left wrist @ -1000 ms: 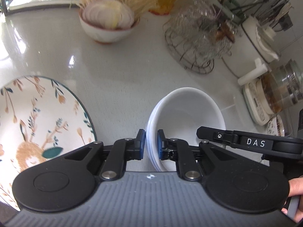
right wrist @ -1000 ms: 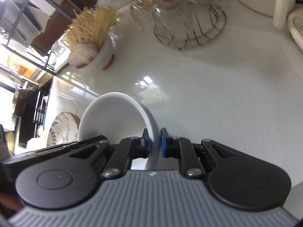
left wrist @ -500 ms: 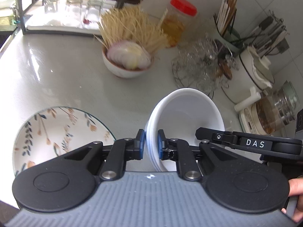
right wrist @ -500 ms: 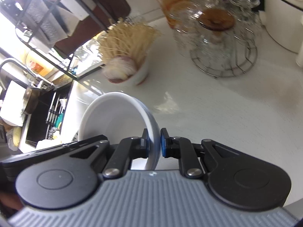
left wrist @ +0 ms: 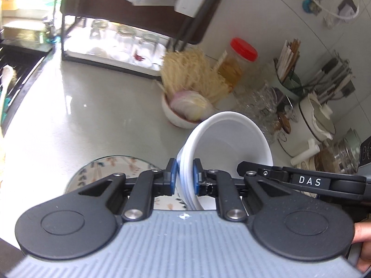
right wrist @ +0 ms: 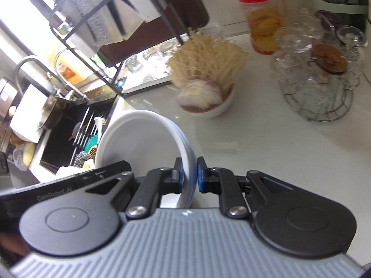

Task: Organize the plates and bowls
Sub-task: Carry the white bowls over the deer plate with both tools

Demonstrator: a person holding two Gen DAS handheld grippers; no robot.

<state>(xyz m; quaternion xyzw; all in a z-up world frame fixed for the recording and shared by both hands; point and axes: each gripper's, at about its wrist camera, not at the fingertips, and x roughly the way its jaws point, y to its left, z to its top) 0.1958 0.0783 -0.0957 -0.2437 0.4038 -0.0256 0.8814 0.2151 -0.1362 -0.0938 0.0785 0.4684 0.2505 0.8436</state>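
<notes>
Left wrist view now sits higher: both hand-held grippers, left point(left wrist: 184, 173) and right point(right wrist: 188, 173), clamp the white bowls point(left wrist: 222, 143) above the pale surface point(left wrist: 92, 120), floral plate point(left wrist: 111, 169) farther below.

red-lidded jar point(left wrist: 238, 62), glass rack point(right wrist: 317, 85)

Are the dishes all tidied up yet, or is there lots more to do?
Not yet. Done: the white bowls look nested into one stack. In hand: the left gripper and the right gripper each pinch that stack's rim on opposite sides, holding it tilted above the counter. Left: the stack has no resting place yet, and the flowered plate lies alone on the counter below.
</notes>
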